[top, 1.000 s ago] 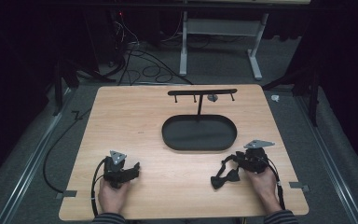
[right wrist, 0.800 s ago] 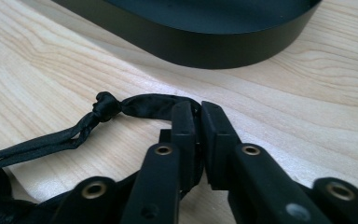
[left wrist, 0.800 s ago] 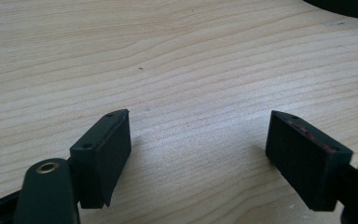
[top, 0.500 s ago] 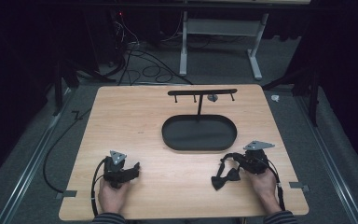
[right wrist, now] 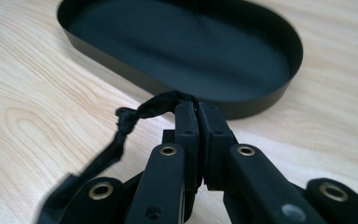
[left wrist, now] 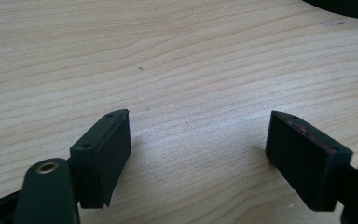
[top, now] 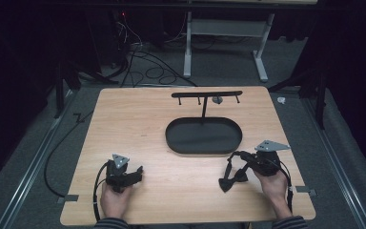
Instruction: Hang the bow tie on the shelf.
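Observation:
My right gripper (top: 232,156) is shut on a black fabric strap (top: 229,177), which droops from its jaws to a bow-shaped end on the wooden table (top: 138,124). In the right gripper view the jaws (right wrist: 196,106) are pressed together on the strap (right wrist: 133,115), just short of a black oval tray (right wrist: 242,106). My left gripper (top: 136,172) rests low over the table's front left. Its jaws (left wrist: 198,140) stand open over bare wood with nothing between them.
The black oval tray (top: 170,137) sits in the middle of the table, and a T-shaped black stand (top: 204,107) rises from its far side. A small grey piece (top: 217,99) hangs from the stand's bar. Cables lie on the floor beyond.
My right gripper has risen a little with the strap, lifting its upper end off the table. The left gripper has stayed where it was.

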Action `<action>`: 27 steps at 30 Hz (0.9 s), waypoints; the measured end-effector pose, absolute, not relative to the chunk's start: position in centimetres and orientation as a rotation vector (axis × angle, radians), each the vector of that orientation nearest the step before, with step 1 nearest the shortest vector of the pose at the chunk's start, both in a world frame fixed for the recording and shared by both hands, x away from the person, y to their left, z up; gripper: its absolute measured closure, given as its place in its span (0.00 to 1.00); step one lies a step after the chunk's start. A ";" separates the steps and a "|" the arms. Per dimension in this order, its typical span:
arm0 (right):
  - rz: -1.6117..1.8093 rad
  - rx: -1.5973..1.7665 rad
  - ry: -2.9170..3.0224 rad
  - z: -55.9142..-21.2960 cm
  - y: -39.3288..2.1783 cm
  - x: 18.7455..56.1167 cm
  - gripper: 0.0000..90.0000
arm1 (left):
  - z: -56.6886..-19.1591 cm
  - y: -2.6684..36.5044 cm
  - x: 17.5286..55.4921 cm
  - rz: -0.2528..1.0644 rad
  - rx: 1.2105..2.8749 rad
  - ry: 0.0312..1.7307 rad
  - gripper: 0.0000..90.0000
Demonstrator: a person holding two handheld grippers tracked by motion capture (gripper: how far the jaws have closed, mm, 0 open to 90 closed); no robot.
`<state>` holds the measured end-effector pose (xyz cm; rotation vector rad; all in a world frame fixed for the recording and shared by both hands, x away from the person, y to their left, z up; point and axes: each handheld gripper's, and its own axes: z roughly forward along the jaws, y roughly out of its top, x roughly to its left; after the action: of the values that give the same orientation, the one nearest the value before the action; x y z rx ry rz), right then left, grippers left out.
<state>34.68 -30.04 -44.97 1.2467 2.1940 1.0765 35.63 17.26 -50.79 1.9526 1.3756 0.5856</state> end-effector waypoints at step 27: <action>1.144 1.107 2.142 -38.6 -28.4 35.5 0.99 | -50.8 17.3 35.6 0.585 1.952 1.372 0.25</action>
<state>35.51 -28.43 -38.65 1.1067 2.1418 1.1438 35.59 17.27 -50.80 1.9519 1.3719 0.5846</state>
